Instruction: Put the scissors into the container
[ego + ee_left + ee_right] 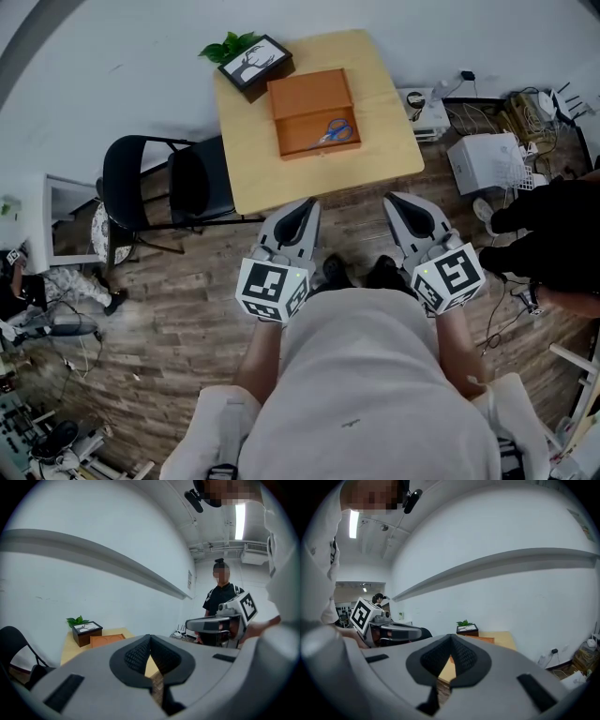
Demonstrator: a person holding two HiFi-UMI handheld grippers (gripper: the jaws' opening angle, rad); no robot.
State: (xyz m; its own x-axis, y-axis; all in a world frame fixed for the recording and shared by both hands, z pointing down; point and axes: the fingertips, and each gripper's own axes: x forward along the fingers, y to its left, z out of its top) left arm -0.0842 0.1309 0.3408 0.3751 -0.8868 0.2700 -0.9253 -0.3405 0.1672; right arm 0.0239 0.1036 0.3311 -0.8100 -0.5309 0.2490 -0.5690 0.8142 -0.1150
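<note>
– Black ribbed fingers [136,657] on the left gripper [150,639] are pressed together at the tips. Nothing's pinched, there's just a small gap behind the spot where they meet. Same deal on the right gripper [451,638]: fingers [465,657] tip to tip, holding nothing. Anyone spot the scissors?

– Yep, check the head view. The scissors [333,130] have blue handles and lie flat inside the brown container [309,94], in its lower right part as the frame shows it. The container sits top centre of the frame on a light wooden table [375,84]. Both grippers are well apart from it, held side by side in front of the person's body below the table's near edge, closed tips pointing up-frame toward the table.

– Cool. What else is on that table?

– A dark box with a tree picture on top [255,62] at the table's upper left corner, just beside the container. Can't tell if they actually touch. A green plant [228,45] pokes out behind the box. Off the table there's a black chair [141,178] to the left, a plank floor [187,309] underneath everything, and a white unit [483,159] with a tangle of cables on the right. In the left gripper view, someone in black [220,597] stands at mid right, behind the right gripper.
</note>
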